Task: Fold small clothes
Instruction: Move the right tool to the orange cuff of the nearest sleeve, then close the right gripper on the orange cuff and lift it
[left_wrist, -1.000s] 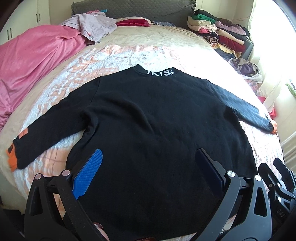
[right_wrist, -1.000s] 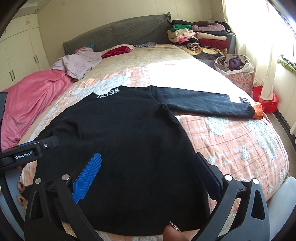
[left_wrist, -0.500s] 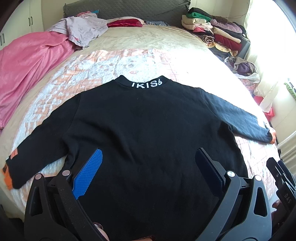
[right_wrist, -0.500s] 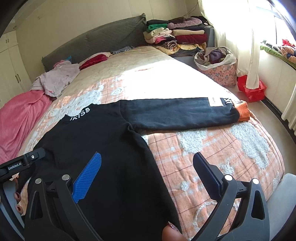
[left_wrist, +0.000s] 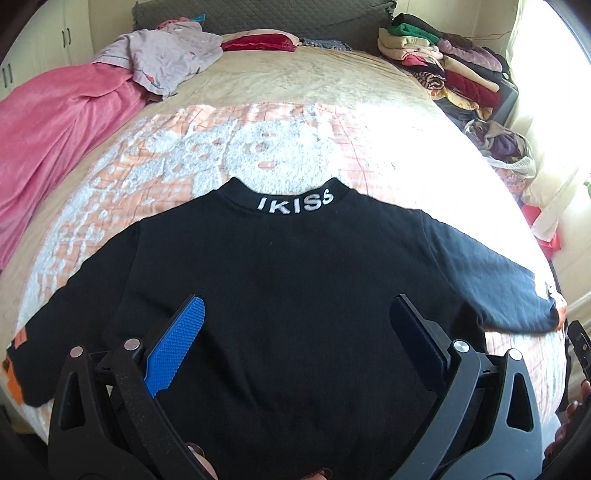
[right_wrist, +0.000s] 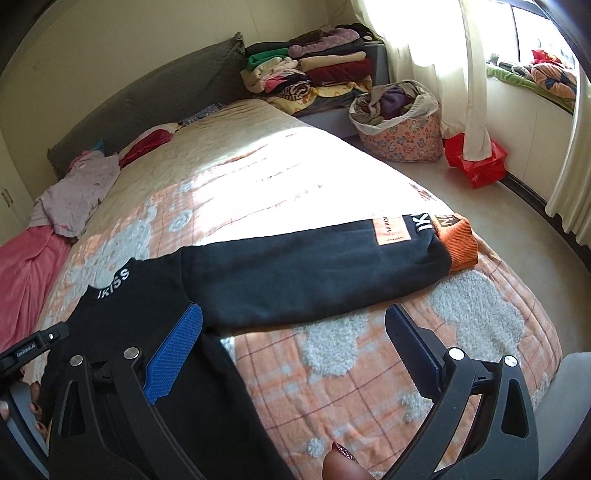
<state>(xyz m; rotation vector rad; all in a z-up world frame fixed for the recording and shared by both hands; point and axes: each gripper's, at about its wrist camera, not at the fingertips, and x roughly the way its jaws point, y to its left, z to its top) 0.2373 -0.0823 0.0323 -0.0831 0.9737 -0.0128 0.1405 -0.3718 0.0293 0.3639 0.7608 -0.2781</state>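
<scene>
A: Where is your black knit sweatshirt (left_wrist: 295, 295)?
B: Flat on the quilted bed (left_wrist: 258, 147), sleeves out; both your left gripper (left_wrist: 295, 339) and right gripper (right_wrist: 291, 339) show spread, empty fingers.
A: Containers?
B: A floral fabric basket (right_wrist: 402, 136) holds crumpled clothes.

Bright window (right_wrist: 532, 37) daylight, glare on bed (left_wrist: 406, 147); fisheye-warped edges.

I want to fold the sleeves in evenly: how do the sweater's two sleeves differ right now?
The right sleeve lies in sunlight, with its orange cuff, white lettering and an orange patch in plain view. The left sleeve lies in shade, its orange-marked end cut off at the picture edge. Both lie flat, spread outward on the quilt, ungripped.
</scene>
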